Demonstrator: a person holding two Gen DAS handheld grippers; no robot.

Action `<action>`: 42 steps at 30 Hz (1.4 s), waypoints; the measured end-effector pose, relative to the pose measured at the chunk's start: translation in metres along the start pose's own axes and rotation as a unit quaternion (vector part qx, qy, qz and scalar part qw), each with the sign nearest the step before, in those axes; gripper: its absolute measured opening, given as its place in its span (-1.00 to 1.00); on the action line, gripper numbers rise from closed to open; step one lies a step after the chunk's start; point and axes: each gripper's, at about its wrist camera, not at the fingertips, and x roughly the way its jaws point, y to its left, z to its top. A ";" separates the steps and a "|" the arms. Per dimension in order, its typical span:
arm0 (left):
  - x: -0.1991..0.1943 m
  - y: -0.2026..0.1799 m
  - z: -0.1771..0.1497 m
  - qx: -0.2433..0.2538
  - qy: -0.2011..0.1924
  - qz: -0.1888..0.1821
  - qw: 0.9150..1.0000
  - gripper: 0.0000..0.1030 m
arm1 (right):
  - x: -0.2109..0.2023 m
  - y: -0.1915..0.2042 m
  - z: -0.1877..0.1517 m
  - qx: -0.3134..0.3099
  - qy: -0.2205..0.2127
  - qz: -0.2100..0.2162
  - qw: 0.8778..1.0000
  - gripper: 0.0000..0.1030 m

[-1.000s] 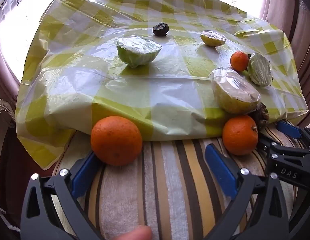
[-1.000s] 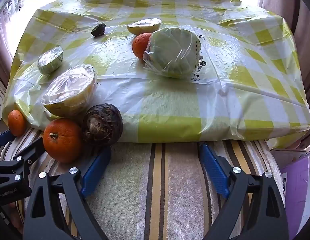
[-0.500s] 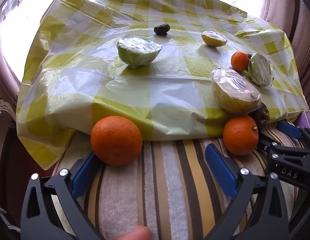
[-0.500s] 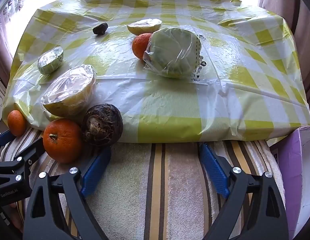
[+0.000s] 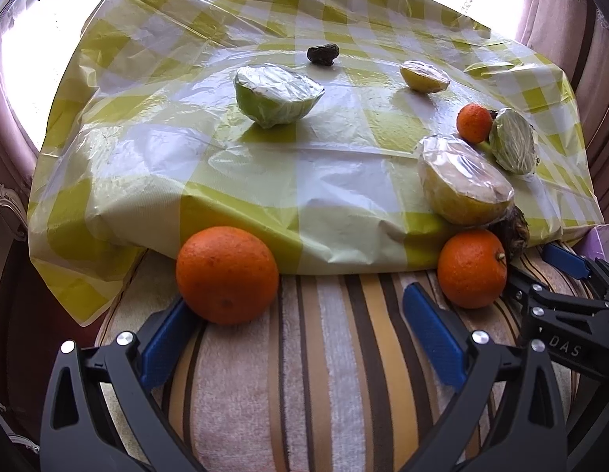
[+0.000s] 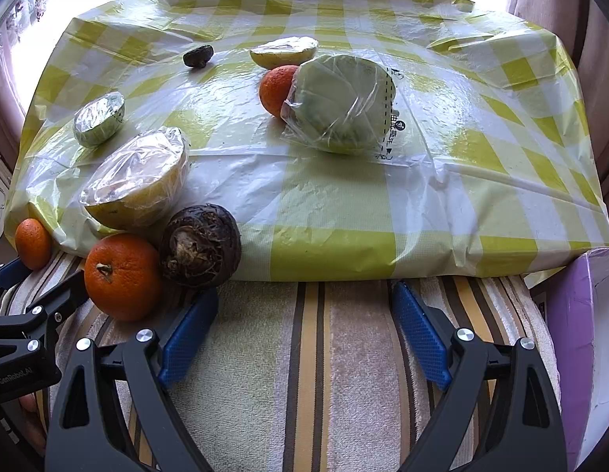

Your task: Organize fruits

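Note:
Fruits lie on a table with a yellow-checked plastic cloth point(image 5: 186, 165) and a striped towel point(image 5: 324, 354) at the front. My left gripper point(image 5: 300, 326) is open and empty over the towel; a large orange point(image 5: 227, 273) touches its left finger. My right gripper point(image 6: 304, 330) is open and empty; a second orange point(image 6: 121, 275) and a dark round root point(image 6: 200, 246) lie just left of it. Wrapped halved fruits sit on the cloth: a yellow one point(image 6: 137, 183), a green one point(image 5: 279, 94), a big green one point(image 6: 340, 104), a small yellow one point(image 5: 424, 75). A small orange point(image 5: 474, 122) sits beside them.
A small dark fruit point(image 5: 323, 54) lies at the back of the cloth. A purple box point(image 6: 584, 338) stands at the right edge of the table. Curtains hang at the right. Bright windows lie behind. Each gripper shows at the edge of the other's view.
Both views have shifted slightly; the purple box has come further into the right wrist view. The fruits have not moved and both grippers stay open.

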 end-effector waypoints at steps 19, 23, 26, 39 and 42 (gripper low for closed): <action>-0.006 -0.003 -0.003 0.000 -0.005 0.004 1.000 0.97 | -0.003 0.000 -0.005 -0.001 -0.012 -0.004 1.000 0.70; -0.005 -0.003 -0.002 -0.001 -0.005 0.003 1.000 0.97 | -0.003 0.000 -0.004 -0.001 -0.013 -0.003 1.000 0.70; -0.005 -0.003 -0.001 -0.001 -0.006 0.002 1.000 0.97 | -0.003 0.000 -0.005 -0.001 -0.013 -0.003 1.000 0.70; -0.006 -0.002 -0.002 -0.005 -0.010 -0.002 1.000 0.97 | -0.003 0.000 -0.006 -0.001 -0.014 -0.003 1.000 0.70; -0.008 -0.001 -0.003 -0.007 -0.012 -0.006 1.000 0.97 | -0.003 0.000 -0.006 -0.001 -0.014 -0.003 1.000 0.70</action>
